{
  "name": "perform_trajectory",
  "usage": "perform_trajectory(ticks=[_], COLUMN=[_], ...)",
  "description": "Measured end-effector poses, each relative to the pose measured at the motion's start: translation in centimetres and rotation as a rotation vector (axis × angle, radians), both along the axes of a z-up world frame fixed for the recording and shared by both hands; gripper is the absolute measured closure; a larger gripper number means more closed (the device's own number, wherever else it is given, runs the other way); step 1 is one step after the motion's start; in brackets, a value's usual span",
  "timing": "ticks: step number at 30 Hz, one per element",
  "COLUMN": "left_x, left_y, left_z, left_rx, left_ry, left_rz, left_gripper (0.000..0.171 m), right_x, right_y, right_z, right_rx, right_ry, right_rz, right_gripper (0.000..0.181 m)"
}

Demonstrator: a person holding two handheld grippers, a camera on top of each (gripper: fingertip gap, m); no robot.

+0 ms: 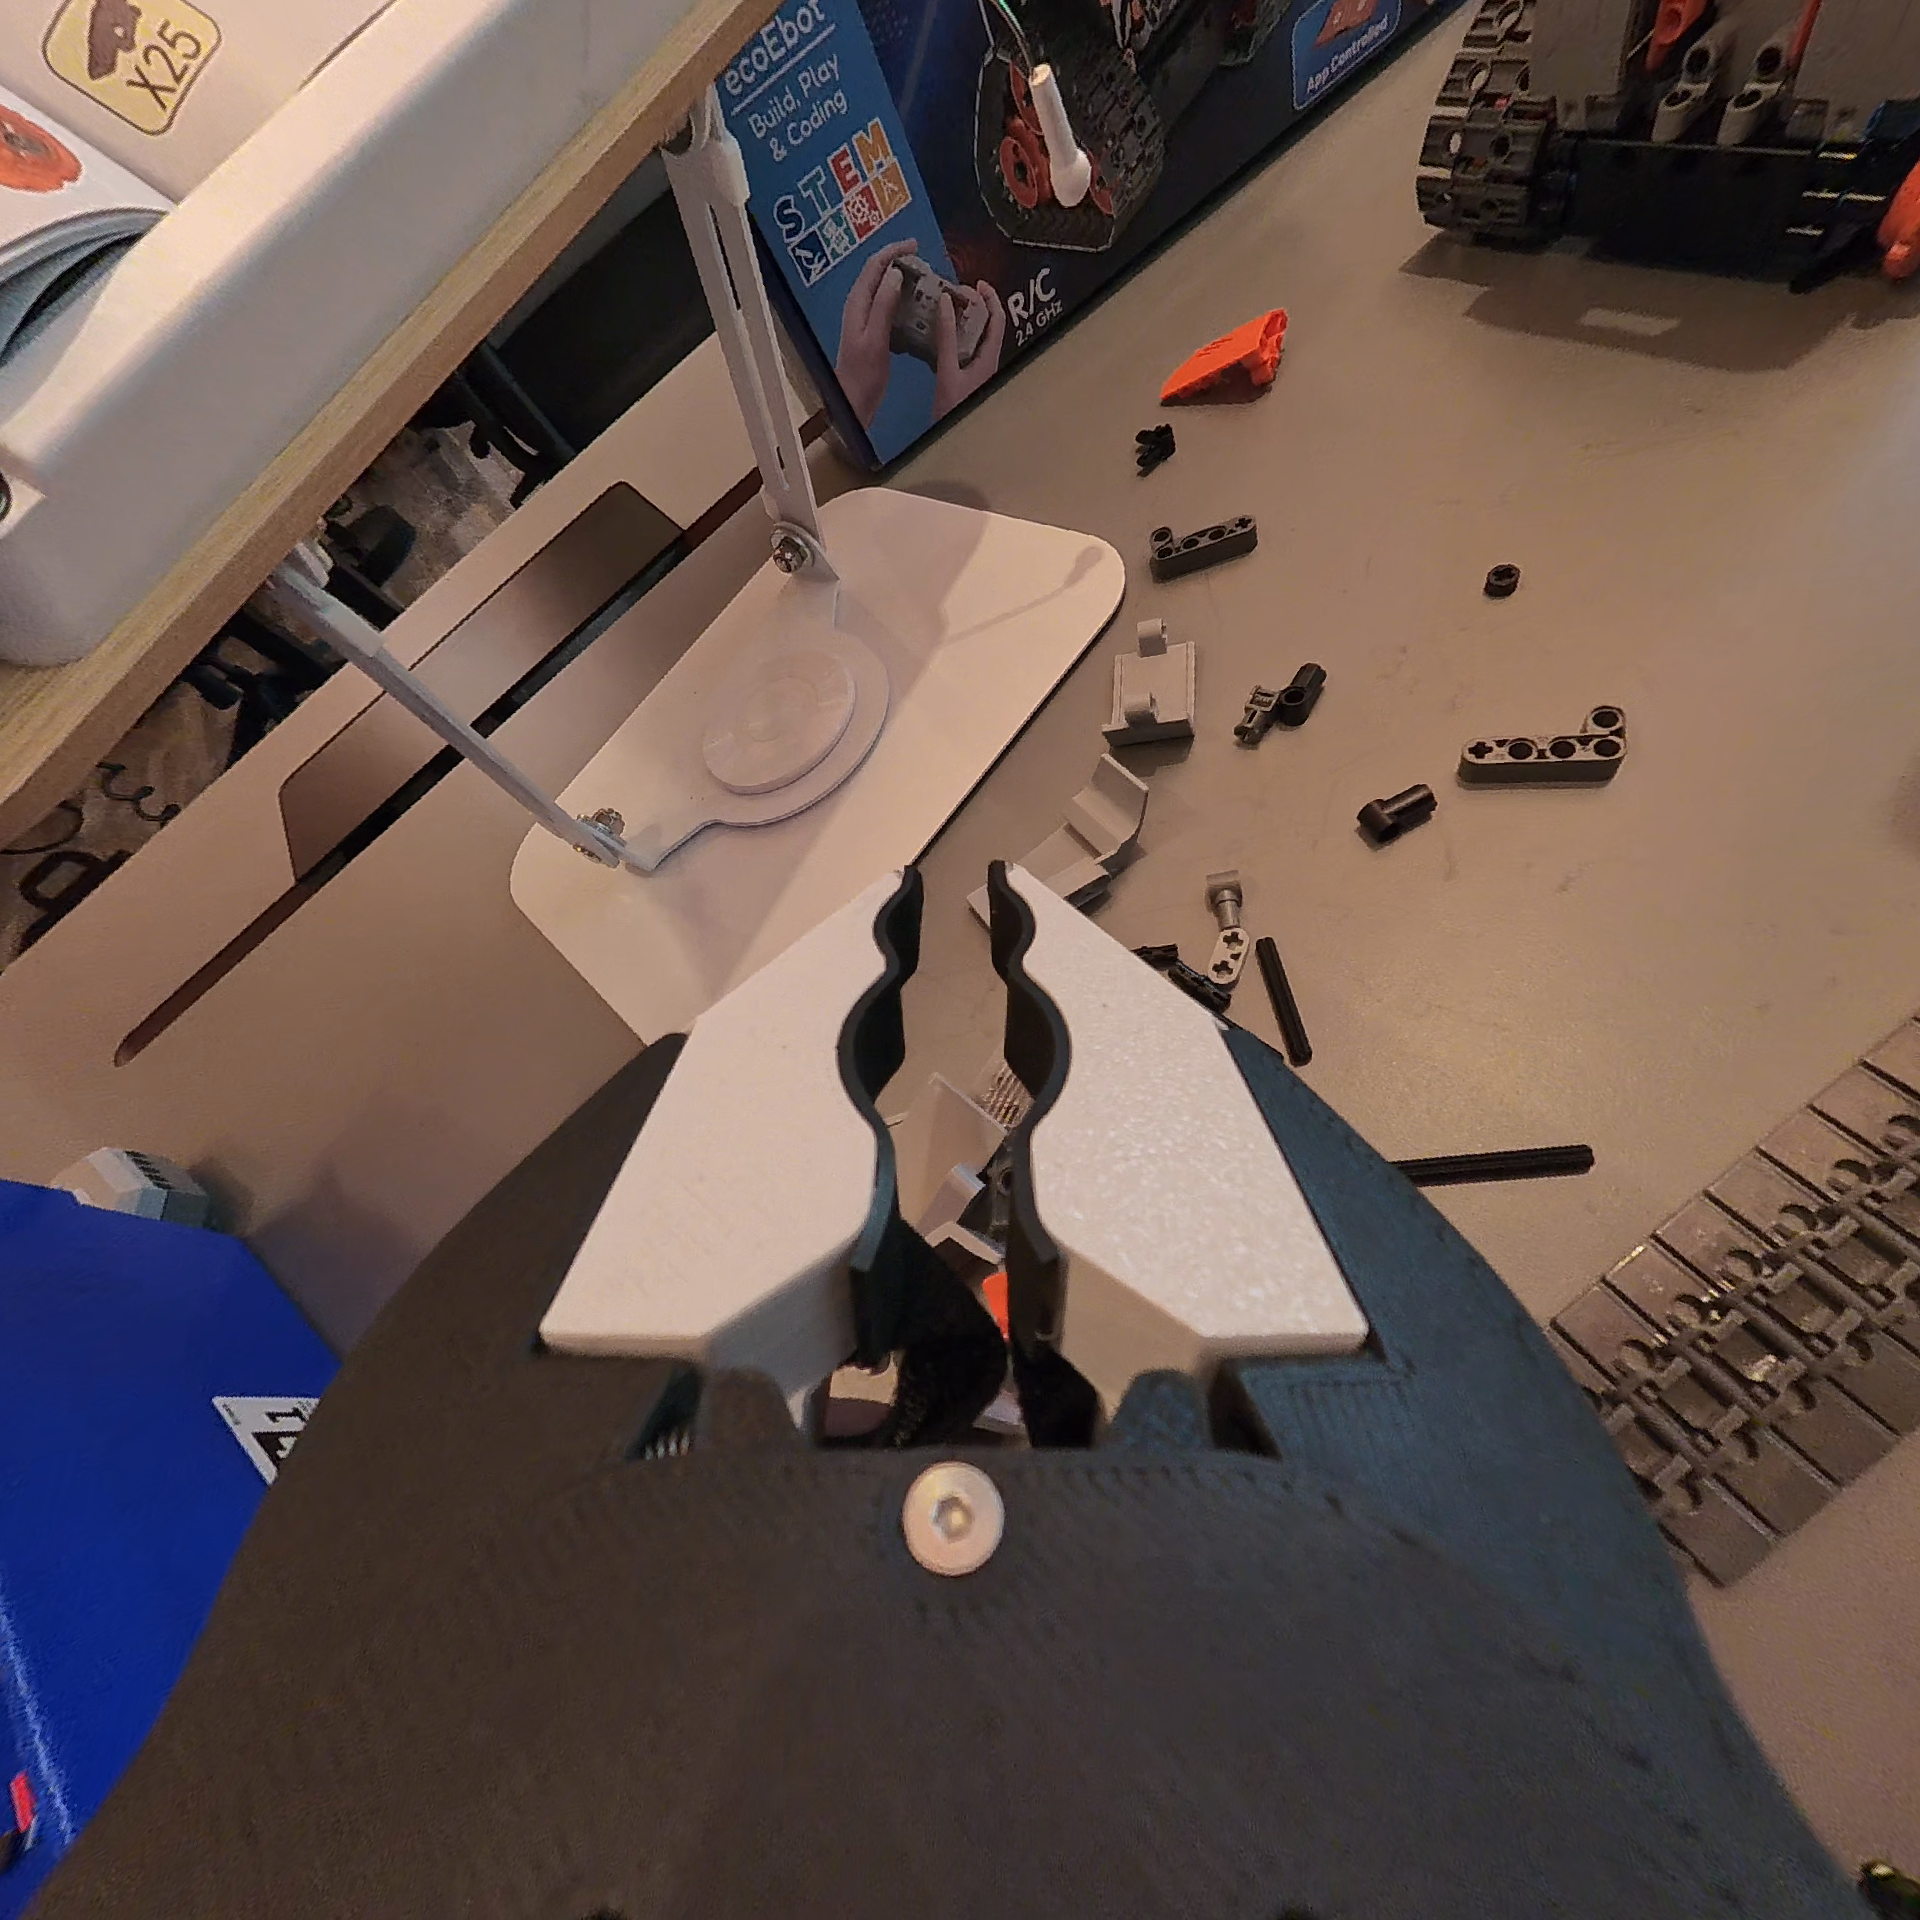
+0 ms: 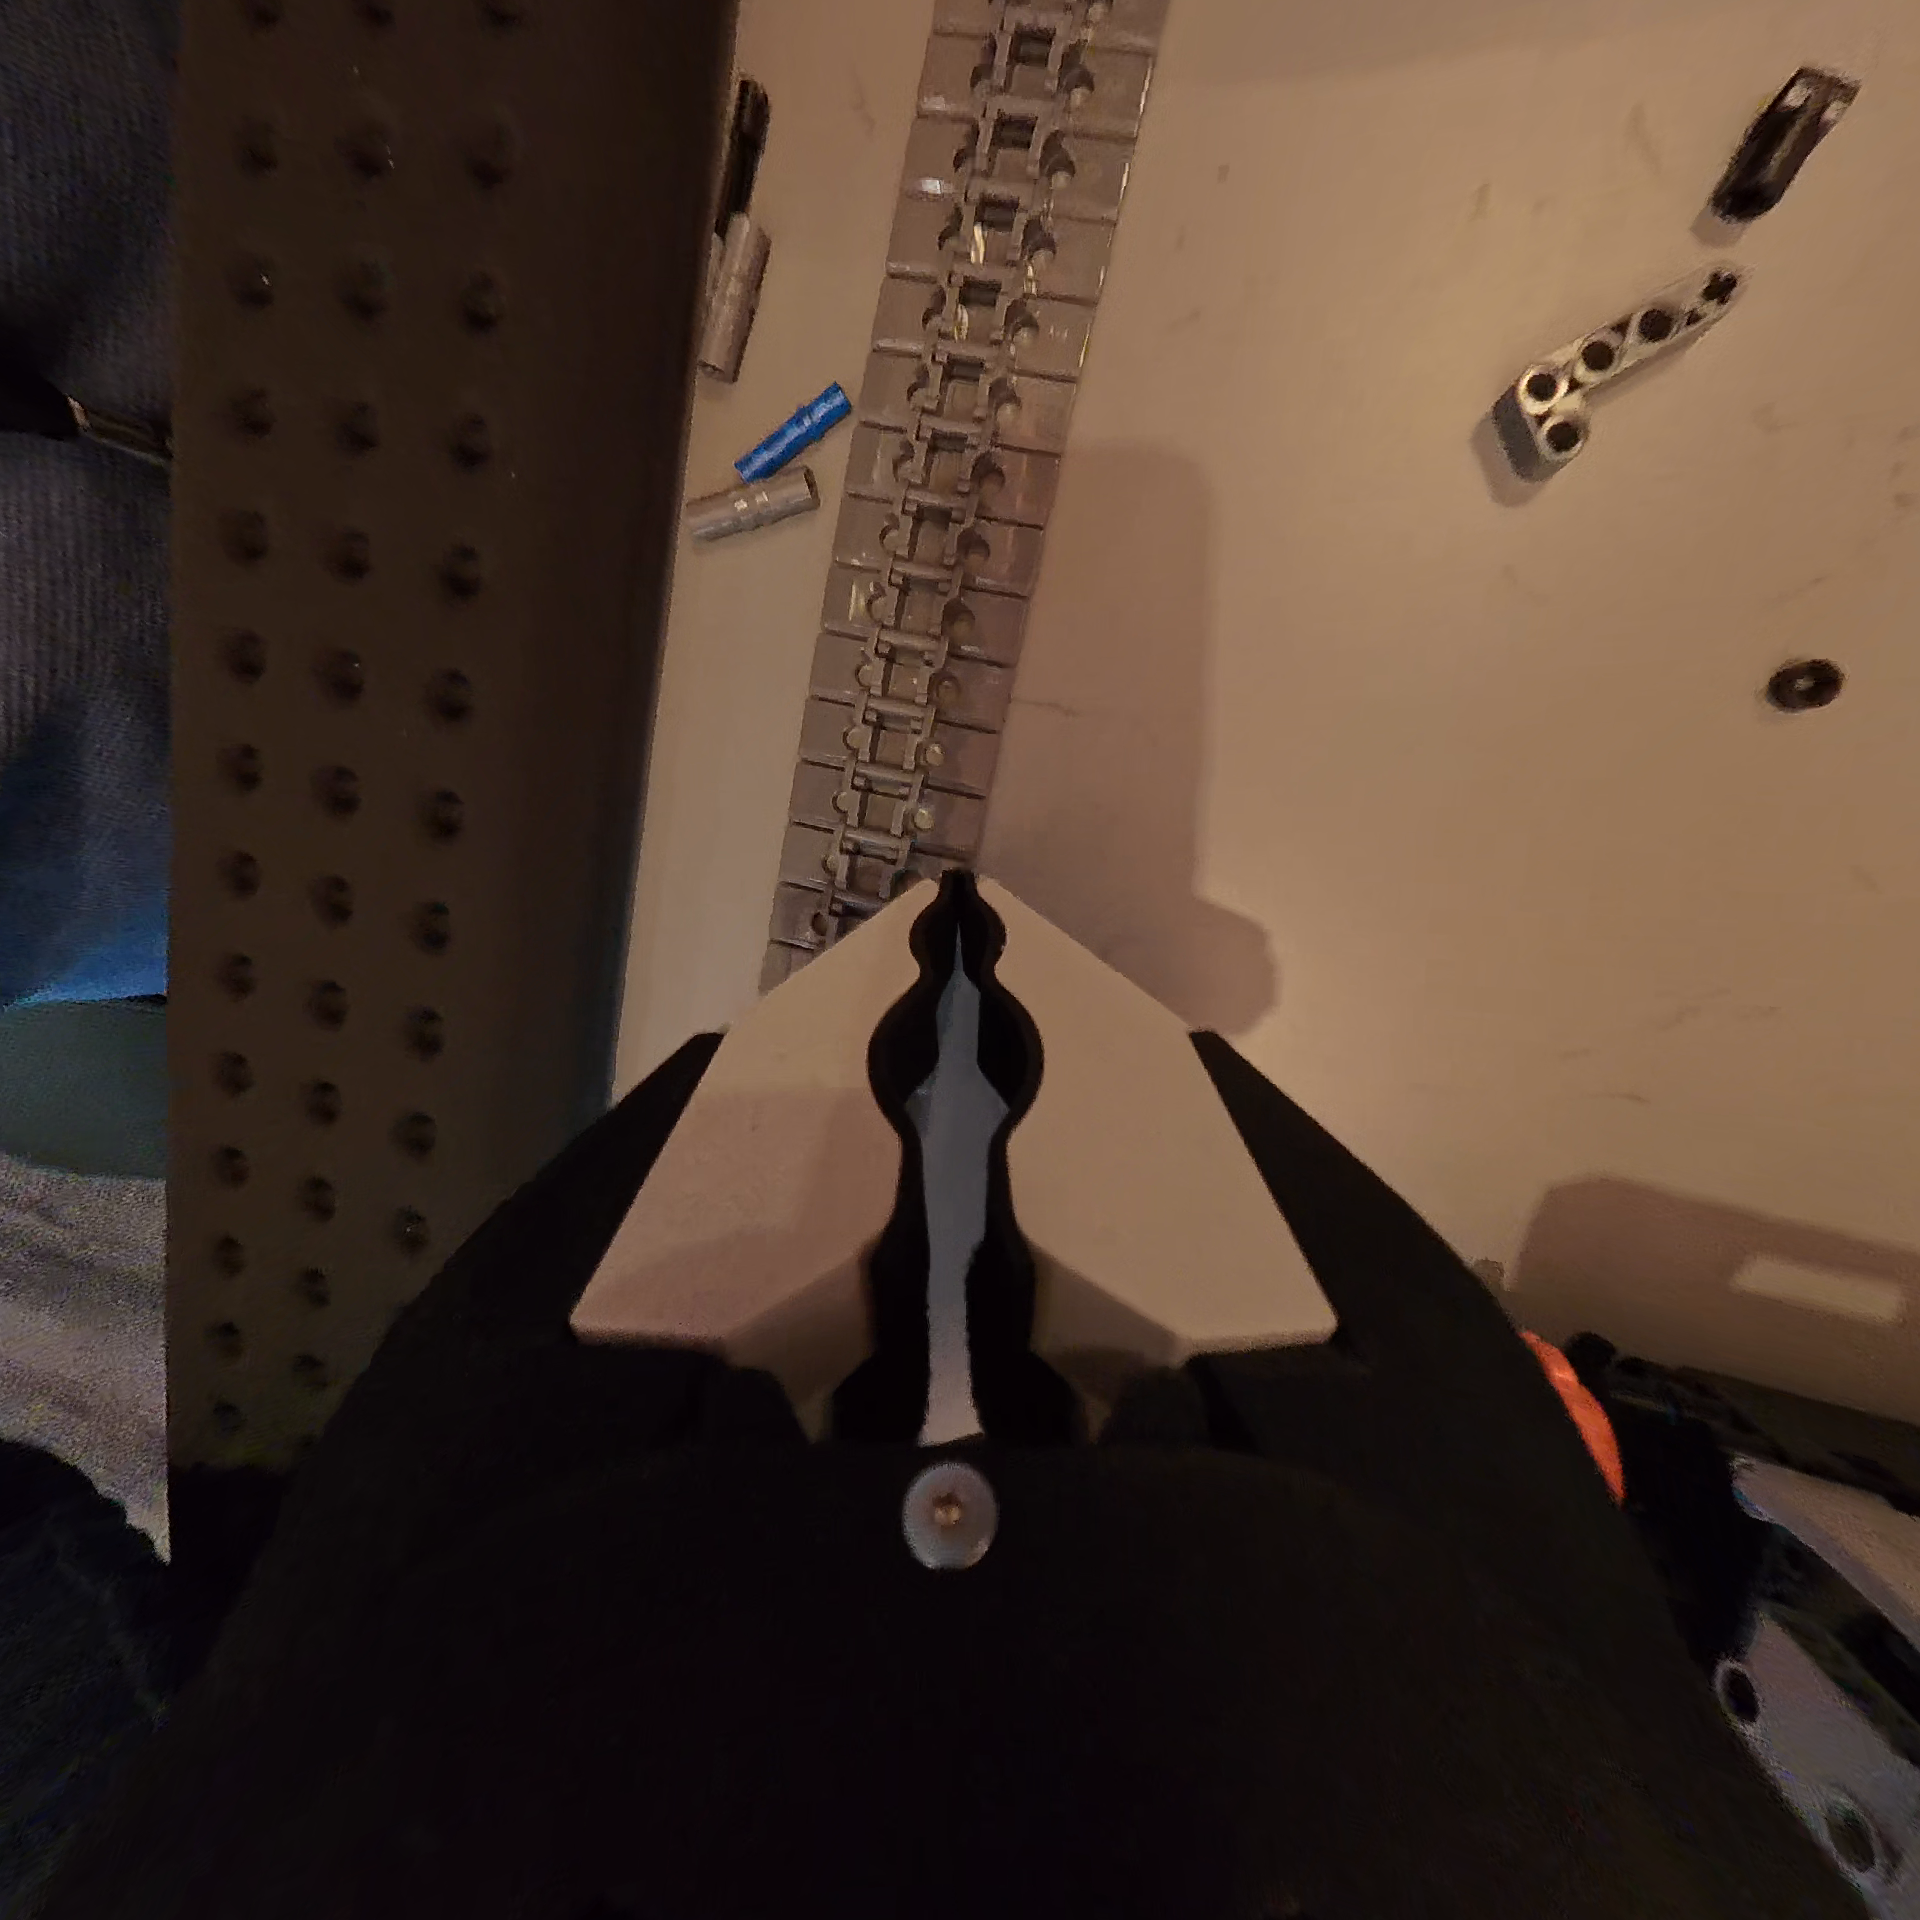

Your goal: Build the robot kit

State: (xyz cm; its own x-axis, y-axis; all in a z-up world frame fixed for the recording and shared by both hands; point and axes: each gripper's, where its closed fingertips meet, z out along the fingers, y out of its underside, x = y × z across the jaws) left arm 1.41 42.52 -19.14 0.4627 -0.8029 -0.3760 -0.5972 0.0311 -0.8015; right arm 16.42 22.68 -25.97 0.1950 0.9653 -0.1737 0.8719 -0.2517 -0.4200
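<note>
In the left wrist view, the left gripper point(image 1: 954, 883) is hovering with its jaws slightly spread and nothing between the tips; grey parts are showing through the gap lower down, but whether they are being touched cannot be told. Taking the white stand base point(image 1: 966, 623) as landmark, the gripper tips are sitting just past its near corner, beside a light grey curved piece point(image 1: 1091, 831). Further from the base, small beams, pins and a black axle point(image 1: 1283, 997) are lying scattered, and a grey track strip point(image 1: 1766, 1299) is lying well apart at the view's edge. A likely risk: the tool is pitching down close to loose pins, so a sideways sweep could be scattering them. In the right wrist view, the right gripper point(image 2: 958, 881) is pressing its jaws together at the tips, with no part seen pinched. Taking the track strip point(image 2: 966, 499) as landmark, the tips are hanging over its near end; a blue pin point(image 2: 792, 432) and a grey sleeve point(image 2: 753, 504) are lying just beside it, a bent grey beam point(image 2: 1605, 364) well apart. The view is blurring, so contact could be dragging the strip.
</note>
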Motion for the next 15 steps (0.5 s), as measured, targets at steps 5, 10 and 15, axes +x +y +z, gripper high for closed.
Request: perform_trajectory(ticks=[5,10,15], left_x=[0.0,0.0,0.0], left_y=[0.0,0.0,0.0], left_z=[0.0,-0.1,0.0], left_rx=[0.000,0.000,0.001], left_ry=[-0.002,0.002,0.001], left_rz=[0.002,0.003,0.004], left_gripper=[0.159,0.159,0.159], right_x=[0.5,1.1,1.5], right_y=[0.0,-0.5,-0.5], right_z=[0.6,0.2,0.2], right_rx=[0.013,-0.005,0.005], right_ry=[0.006,-0.003,-0.014], right_rz=[-0.011,-0.015,-0.022], right_gripper=[0.181,0.181,0.181])
